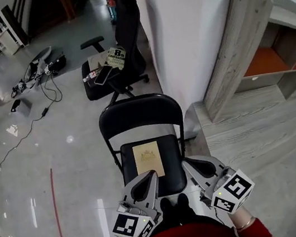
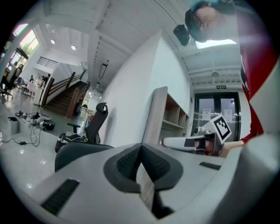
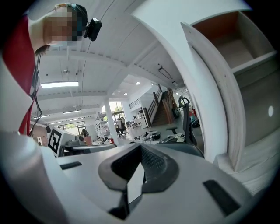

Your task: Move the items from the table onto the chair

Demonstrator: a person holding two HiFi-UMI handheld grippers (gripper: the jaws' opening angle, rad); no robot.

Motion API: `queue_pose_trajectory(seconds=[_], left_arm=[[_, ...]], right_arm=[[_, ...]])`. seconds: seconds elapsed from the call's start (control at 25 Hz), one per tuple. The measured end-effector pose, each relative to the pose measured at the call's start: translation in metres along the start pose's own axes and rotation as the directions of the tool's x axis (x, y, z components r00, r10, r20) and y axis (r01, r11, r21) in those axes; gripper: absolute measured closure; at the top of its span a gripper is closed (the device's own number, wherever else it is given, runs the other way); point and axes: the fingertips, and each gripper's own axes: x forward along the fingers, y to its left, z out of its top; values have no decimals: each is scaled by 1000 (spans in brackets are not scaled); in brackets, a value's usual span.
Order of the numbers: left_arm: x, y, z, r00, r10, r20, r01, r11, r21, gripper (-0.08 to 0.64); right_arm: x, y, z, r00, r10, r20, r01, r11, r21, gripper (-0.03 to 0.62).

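Scene, largest first: grey wooden shelf unit (image 1: 249, 51) leaning at the right of the head view. A black office chair (image 1: 123, 40) stands well back along the white wall and carries some clutter of its own.

Black folding chair (image 1: 139, 116) directly in front of the person, backrest on the far side. 1 flat tan item (image 1: 148, 159) lies on its seat (image 1: 173, 164), roughly centred between the left and right edges and nearer the back edge than the front. It lies flat and nothing touches it.

The table is in no view, so what remains on it cannot be told.

Left gripper (image 1: 150, 174): over the front edge of the seat, near the item's front edge but apart from it. Its own view shows the jaws (image 2: 141, 147) fully together with nothing between them.

Right gripper (image 1: 187, 162): over the front right corner of the seat. Its jaws (image 3: 140, 146) are also closed tip to tip and empty.

Judgement on step: 1 item delivered, both grippers unloaded, so this reads as the gap between a drop-off and the next pickup.

Next move calls for turning to the table, opening 1 gripper's jaws and closing them on another item. That item should then go on bare seat beside the tan one, not on top of it.
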Motion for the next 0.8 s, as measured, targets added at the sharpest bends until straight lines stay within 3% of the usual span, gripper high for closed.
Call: queue_pose_trajectory(seconds=[0.2,0.44,0.64,0.8], left_arm=[[-2,-3,8,1000,-3,-1,3,999,46,552],[-4,-9,6,1000,1,-15,0,999,52,552],[1,-15,0,999,-2,-52,7,994,110,552],[2,-15,0,998,3,-58,3,995,99,552]], right_arm=[[-12,1,4,1000,-18,20,18,1000,-18,580],[-21,4,2,999,-31,12,31,999,-31,580],[-22,6,1,999,-44,12,45,998,-48,580],[-24,7,-2,999,-47,9,47,998,-46,580]])
